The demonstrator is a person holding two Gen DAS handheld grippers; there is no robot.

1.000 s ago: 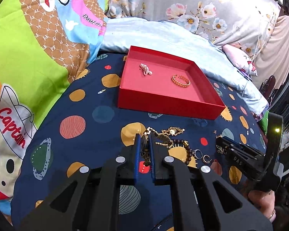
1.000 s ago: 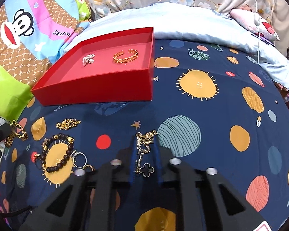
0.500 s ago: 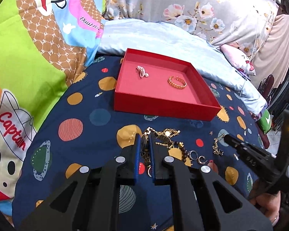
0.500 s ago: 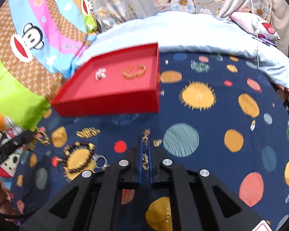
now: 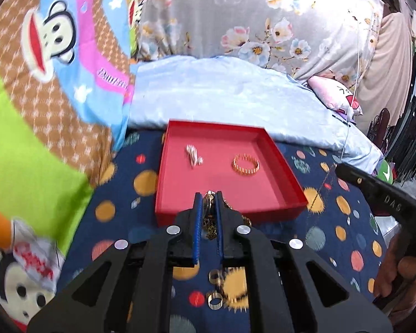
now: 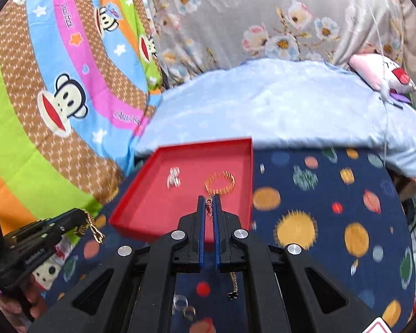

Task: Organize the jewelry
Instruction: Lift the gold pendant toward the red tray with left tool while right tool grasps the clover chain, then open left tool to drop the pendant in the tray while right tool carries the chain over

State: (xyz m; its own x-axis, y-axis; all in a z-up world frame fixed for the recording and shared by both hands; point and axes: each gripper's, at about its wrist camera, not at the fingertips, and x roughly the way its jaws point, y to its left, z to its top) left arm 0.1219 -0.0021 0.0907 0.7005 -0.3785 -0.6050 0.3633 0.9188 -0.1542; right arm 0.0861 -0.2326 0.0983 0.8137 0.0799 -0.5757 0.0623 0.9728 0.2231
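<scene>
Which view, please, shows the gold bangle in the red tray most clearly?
The left wrist view: the bangle lies sharp and unobstructed in the tray. In the right wrist view it is motion-blurred, just beyond the right gripper.

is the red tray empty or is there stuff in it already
Not empty: the red tray holds a gold bangle and a small silvery piece lying apart on its floor.
</scene>
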